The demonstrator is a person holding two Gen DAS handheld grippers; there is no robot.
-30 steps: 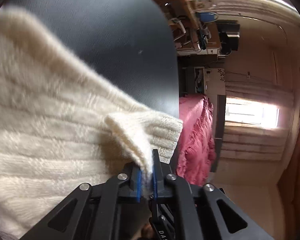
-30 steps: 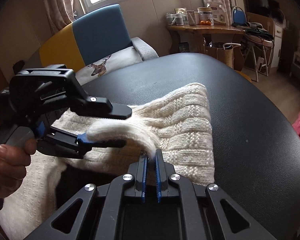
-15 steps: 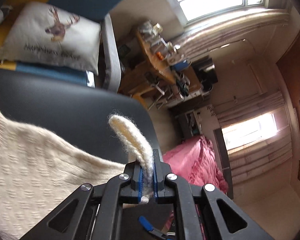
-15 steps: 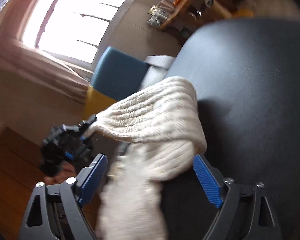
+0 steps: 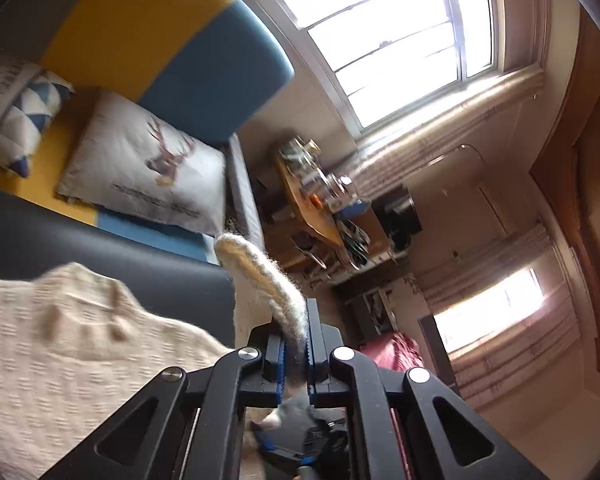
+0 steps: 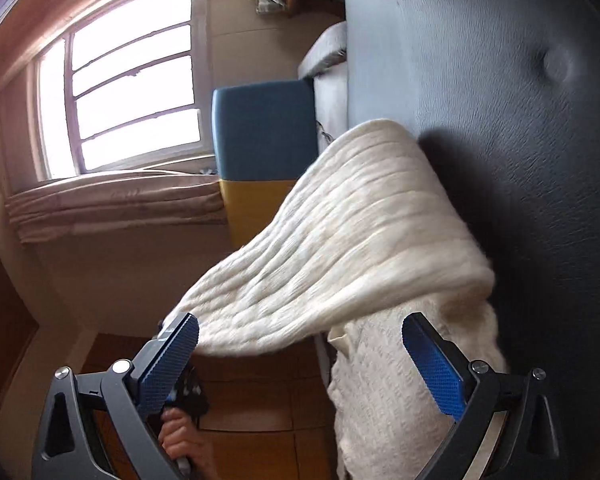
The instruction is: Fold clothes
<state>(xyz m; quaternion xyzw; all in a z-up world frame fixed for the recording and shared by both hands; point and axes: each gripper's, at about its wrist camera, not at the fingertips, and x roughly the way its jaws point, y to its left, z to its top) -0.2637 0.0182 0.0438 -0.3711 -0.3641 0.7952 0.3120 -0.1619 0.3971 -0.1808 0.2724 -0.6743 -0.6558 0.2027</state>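
Observation:
A cream knitted sweater (image 6: 340, 248) lies partly on a black padded table (image 6: 520, 120), one part lifted off it and stretched toward the left. My left gripper (image 5: 294, 344) is shut on an edge of the cream knitted sweater (image 5: 60, 352), and a curl of knit sticks up from between its blue pads. My right gripper (image 6: 300, 360) stands wide open in front of the lifted cloth, nothing between its fingers (image 6: 432, 368). A hand (image 6: 182, 446) holding the other gripper shows below the raised edge in the right wrist view.
A blue and yellow sofa (image 5: 188, 52) with a deer-print cushion (image 5: 148, 168) stands behind the table. A cluttered wooden desk (image 5: 312, 208) sits by the window (image 5: 384, 36). A pink bedspread (image 5: 392, 354) lies farther off. Wooden floor (image 6: 260, 392) shows beside the table.
My right gripper has let go of the sweater and opened wide. My left gripper has lifted its held edge up and away from the table, and both views have swung round.

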